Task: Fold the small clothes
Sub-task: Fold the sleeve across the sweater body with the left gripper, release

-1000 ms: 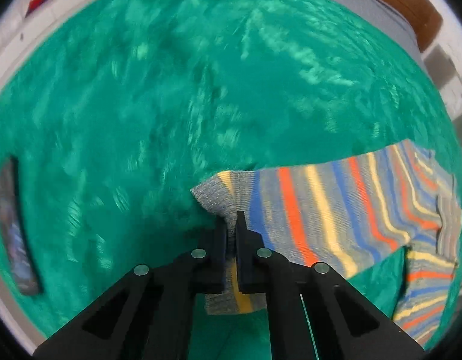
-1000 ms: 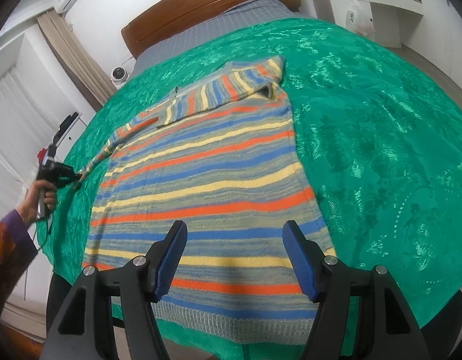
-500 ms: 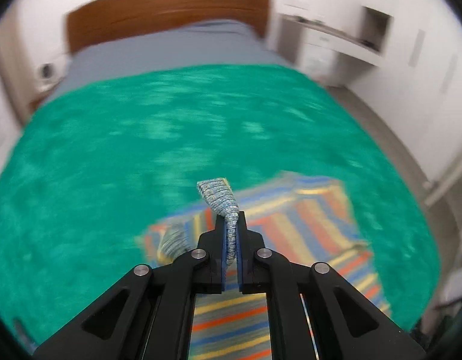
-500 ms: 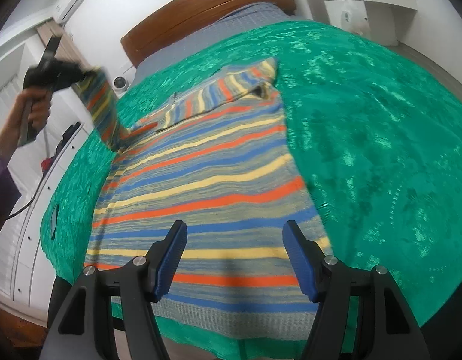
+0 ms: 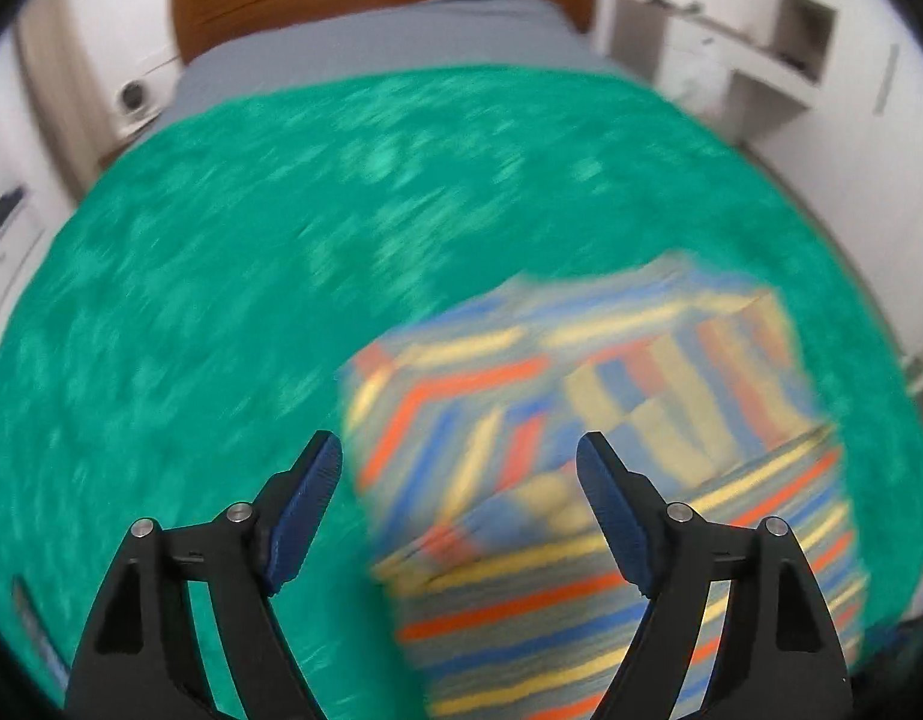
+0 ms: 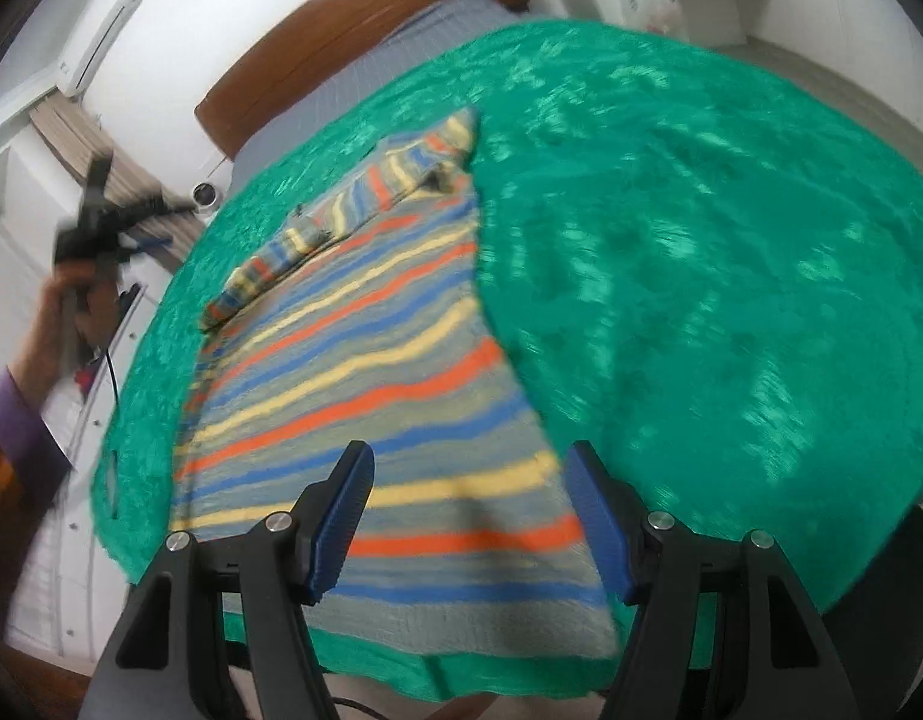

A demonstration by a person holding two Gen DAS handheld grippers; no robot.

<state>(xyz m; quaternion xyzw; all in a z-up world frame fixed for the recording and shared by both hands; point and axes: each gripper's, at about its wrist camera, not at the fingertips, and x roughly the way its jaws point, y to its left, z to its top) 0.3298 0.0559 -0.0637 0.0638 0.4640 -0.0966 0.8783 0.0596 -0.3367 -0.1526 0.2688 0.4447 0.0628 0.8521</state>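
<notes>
- A striped knit sweater [image 6: 365, 372] lies flat on a green bedspread [image 6: 701, 252], its grey ribbed hem along the bed's near edge, just short of the bedspread's border.
- The stripes run orange, blue, yellow and grey across the body; the neck end points toward the wooden headboard [image 6: 341, 36].
- One sleeve [image 6: 317, 228] lies folded across the upper part of the body, slanting from the far shoulder down toward the sweater's left side, its cuff end near that edge.
- In the left wrist view the same sweater [image 5: 581, 480] shows blurred, with the folded sleeve crossing the body stripes at an angle.
- The left gripper [image 5: 458, 498] hangs above the sweater's left edge; its jaws are opening and stand wide, with nothing pinched between the blue pads [image 5: 305, 510], only cloth seen far below them.
- In the right wrist view the left gripper [image 6: 107, 222] shows blurred, up beside the bed's left side, carried by a hand [image 6: 71, 300] with a purple sleeve [image 6: 17, 426].
- The right gripper [image 6: 467, 516] hovers over the hem near the bed's front edge, jaws apart and empty, the sweater's right hem corner showing between the pads.
- Grey sheet [image 5: 365, 42] covers the bed between the bedspread and the headboard.
</notes>
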